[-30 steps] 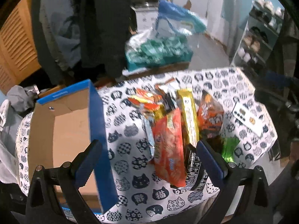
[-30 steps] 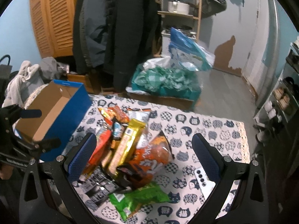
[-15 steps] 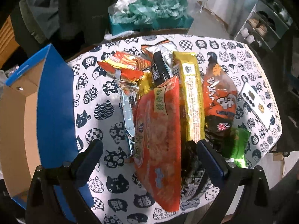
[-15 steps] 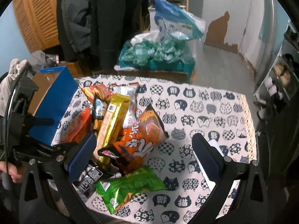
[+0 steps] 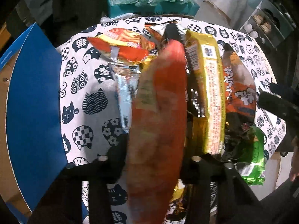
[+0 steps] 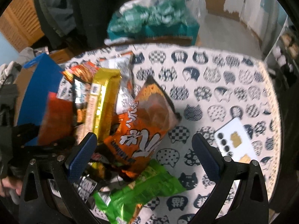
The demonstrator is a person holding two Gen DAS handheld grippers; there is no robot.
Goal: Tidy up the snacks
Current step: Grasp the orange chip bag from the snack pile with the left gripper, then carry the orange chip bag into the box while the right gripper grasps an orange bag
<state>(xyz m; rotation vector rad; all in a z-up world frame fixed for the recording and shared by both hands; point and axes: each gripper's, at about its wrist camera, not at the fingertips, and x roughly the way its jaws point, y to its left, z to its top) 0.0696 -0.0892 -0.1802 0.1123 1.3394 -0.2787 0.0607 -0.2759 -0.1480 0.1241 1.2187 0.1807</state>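
Pinching the long red snack packet (image 5: 158, 115), the left gripper (image 5: 149, 160) has just been closing its fingers, and they now press on the packet's lower part. That packet runs from 6 toward 12 o'clock in the left wrist view, blurred, at the left edge of the snack pile. The step in hand looks like the first pick. The next move calls for lifting the packet clear of the yellow packet (image 5: 207, 97) touching it at 3 o'clock, then carrying it toward 9 o'clock into the blue box (image 5: 35, 97).

The right gripper (image 6: 143, 153) hangs with fingers spread wide, nothing pinched, over the orange bag (image 6: 149, 123) and just above the green bag (image 6: 142, 190).

Between pile and box lies a bare strip of cat-print surface (image 5: 87, 93), which gives room to swing. The box's near wall stands tall, so the packet probably must rise above its rim. A white phone (image 6: 235, 141) sits at 3 o'clock, near the surface edge.
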